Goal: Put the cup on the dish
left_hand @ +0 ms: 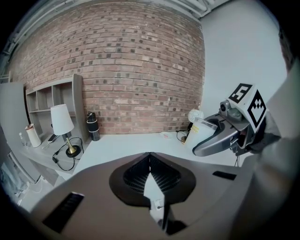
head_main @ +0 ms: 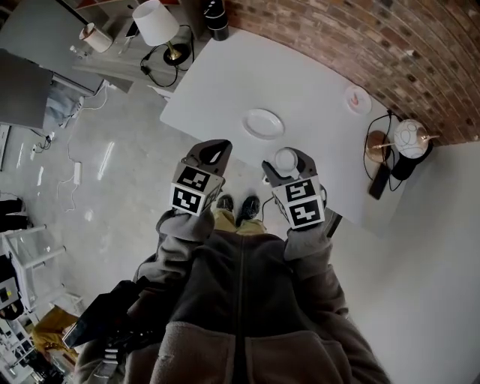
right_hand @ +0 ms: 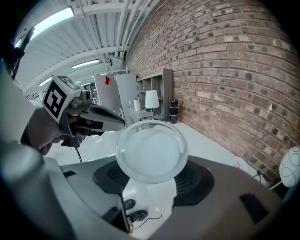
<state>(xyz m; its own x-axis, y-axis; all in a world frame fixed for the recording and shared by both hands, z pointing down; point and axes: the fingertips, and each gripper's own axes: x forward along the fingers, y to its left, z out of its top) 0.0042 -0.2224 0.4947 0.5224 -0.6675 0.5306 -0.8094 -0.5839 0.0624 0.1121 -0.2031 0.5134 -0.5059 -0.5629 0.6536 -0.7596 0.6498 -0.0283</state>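
Observation:
A white oval dish (head_main: 264, 124) lies on the white table (head_main: 315, 82), just beyond both grippers. My right gripper (head_main: 287, 155) is shut on a clear plastic cup (head_main: 285, 160), held in the air short of the table's near edge. In the right gripper view the cup (right_hand: 151, 151) fills the space between the jaws, its round end facing the camera, and it hides the dish. My left gripper (head_main: 216, 147) hangs beside it to the left, its jaws (left_hand: 150, 157) shut on nothing. The left gripper view shows the right gripper with the cup (left_hand: 201, 127) at the right.
A small pinkish saucer (head_main: 358, 99) sits at the table's far right by the brick wall. A dark bottle (head_main: 216, 19) stands at the far corner. A white lamp (head_main: 156, 22) is on a side shelf, and a globe lamp (head_main: 411, 138) with cables stands to the right. The person's shoes (head_main: 238, 206) are on the floor below.

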